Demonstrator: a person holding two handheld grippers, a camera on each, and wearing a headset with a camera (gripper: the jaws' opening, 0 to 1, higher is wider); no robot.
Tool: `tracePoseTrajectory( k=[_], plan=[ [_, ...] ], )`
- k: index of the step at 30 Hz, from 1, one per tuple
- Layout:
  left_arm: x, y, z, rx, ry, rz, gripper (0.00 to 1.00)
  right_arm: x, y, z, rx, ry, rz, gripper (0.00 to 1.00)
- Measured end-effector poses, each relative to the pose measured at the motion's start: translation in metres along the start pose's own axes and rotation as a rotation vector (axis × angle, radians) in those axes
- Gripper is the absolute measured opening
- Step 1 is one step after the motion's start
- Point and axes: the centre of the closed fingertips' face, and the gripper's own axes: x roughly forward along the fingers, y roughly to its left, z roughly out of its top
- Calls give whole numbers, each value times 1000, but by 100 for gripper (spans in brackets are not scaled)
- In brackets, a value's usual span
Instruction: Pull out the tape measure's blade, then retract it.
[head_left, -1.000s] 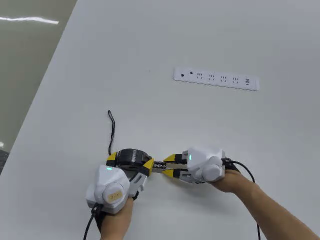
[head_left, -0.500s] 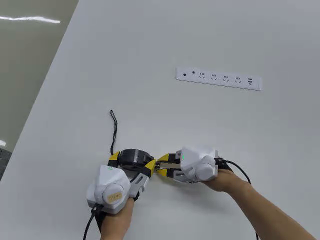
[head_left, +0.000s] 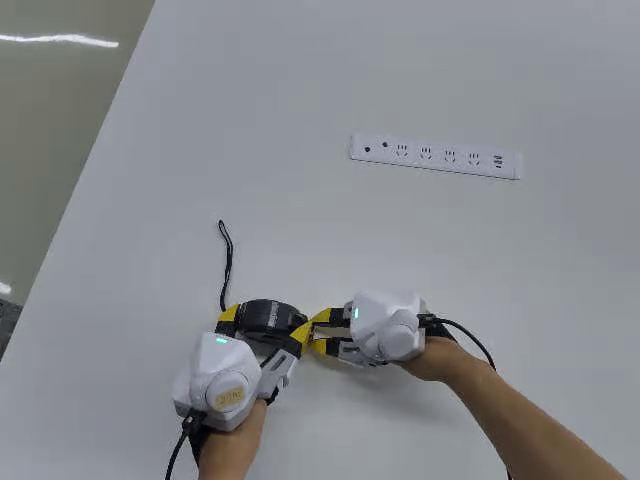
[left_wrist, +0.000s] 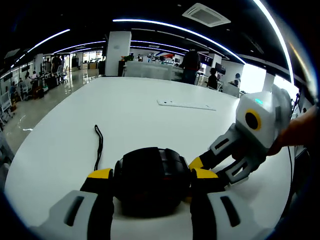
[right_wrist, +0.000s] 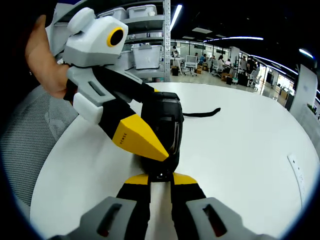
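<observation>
Where the head view looks down on the white table (head_left: 350, 80), I count one power strip (head_left: 435, 157), one tape measure (head_left: 268, 316), one black wrist strap (head_left: 224, 265) and two grippers, one in each of my hands.

1. Tape measure. The black case lies flat on the table, well apart from the power strip, on its near side and out past its left end. The strap leaves the case and trails across the table on the side facing the power strip, ending in a small loop.

2. Left gripper (head_left: 262, 322). It sits farther from the power strip than anything else counted. Its jaws stand wide, one yellow-tipped finger against each side of the case, and they are clamped on it. My left gripper view shows the case seated squarely between them.

3. Right gripper (head_left: 320, 333). It lies on the near side of the power strip, roughly under that strip's left end, and points at the case. Its jaws are drawn almost together, with a thin slit left between them. In my right gripper view their yellow tips pinch the end of the blade (right_wrist: 160, 176) right at the mouth of the case. Hardly any blade shows outside the case. One yellow tip of the left gripper rests on the case just above that mouth.
</observation>
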Motion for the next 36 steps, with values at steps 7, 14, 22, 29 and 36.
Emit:
tracePoseTrajectory(
  k=[7,14,22,29,36],
  plan=[
    [1,0,0,2,2,2,60,0,0,0,1,2,-6,14],
    [1,-2,3,67,1,-11,60,-7,-6,4,9,-15,-33,20],
    [-3,-3,4,101,15,-53,60,-17,-5,6,16,-11,-55,23],
    [-13,1,9,139,12,-92,63,-31,-2,7,44,-3,-91,29],
    [-27,-3,10,215,30,-177,67,-50,4,4,94,5,-144,35]
  ],
)
